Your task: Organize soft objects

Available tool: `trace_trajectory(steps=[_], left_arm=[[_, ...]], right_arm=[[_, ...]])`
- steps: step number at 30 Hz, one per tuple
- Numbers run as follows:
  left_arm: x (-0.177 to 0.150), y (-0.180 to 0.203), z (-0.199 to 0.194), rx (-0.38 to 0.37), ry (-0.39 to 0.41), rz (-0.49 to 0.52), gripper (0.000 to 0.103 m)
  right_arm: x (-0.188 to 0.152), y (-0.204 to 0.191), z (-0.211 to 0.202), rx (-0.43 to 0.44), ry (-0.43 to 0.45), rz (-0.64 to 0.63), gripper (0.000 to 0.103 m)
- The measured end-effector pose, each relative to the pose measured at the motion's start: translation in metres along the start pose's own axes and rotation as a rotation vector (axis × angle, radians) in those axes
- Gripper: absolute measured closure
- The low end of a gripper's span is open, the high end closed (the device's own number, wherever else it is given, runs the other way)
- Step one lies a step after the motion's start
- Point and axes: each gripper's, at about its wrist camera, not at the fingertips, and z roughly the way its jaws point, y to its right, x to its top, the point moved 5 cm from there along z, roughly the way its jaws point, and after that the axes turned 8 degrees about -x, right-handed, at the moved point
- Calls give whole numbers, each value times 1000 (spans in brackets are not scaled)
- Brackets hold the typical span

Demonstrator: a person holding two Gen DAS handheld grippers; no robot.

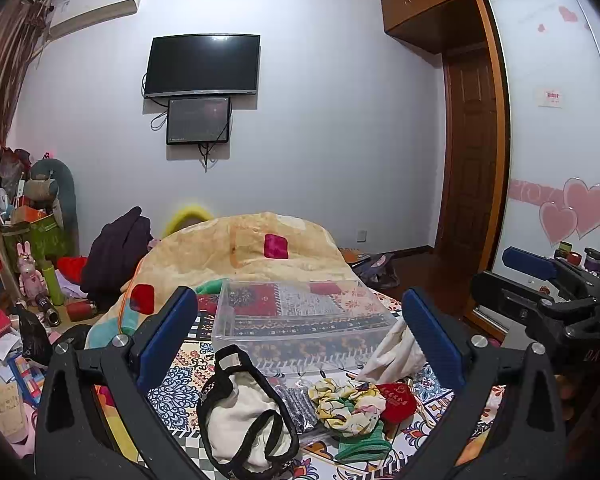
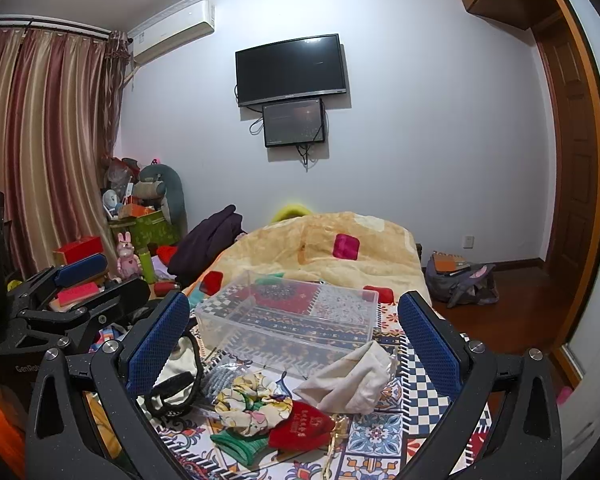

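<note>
With both the left hand-held gripper [image 1: 300,328] and right hand-held gripper [image 2: 294,330] spread and nothing yet gathered, the floral scrunchie [image 2: 252,404] at lower centre would likely be pinched first for the clear box [image 2: 288,320].

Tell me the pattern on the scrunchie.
The fabric scrunchie is cream-yellow with a floral print, clearest in the right wrist view.

Two handheld grippers, alike in build. Left gripper [image 1: 300,332]: matte black speckled frame, triangular cut-outs in each arm, round silver screws [image 1: 120,340] at the joints, flat blue fingers [image 1: 168,332] with a fine mesh texture. Right gripper [image 2: 294,340]: same black frame, same silver screws [image 2: 111,346], same blue textured pads [image 2: 156,340]. Pale lettering on each black housing, only partly legible. A sliver of skin beside the left gripper's frame, too small to make out.
</note>
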Motion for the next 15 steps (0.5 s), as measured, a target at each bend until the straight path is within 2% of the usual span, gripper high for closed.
trace_trajectory(steps=[15], left_arm=[[1, 2, 0, -2, 0, 0, 0]], right_arm=[[1, -2, -2, 2, 2, 3, 0]])
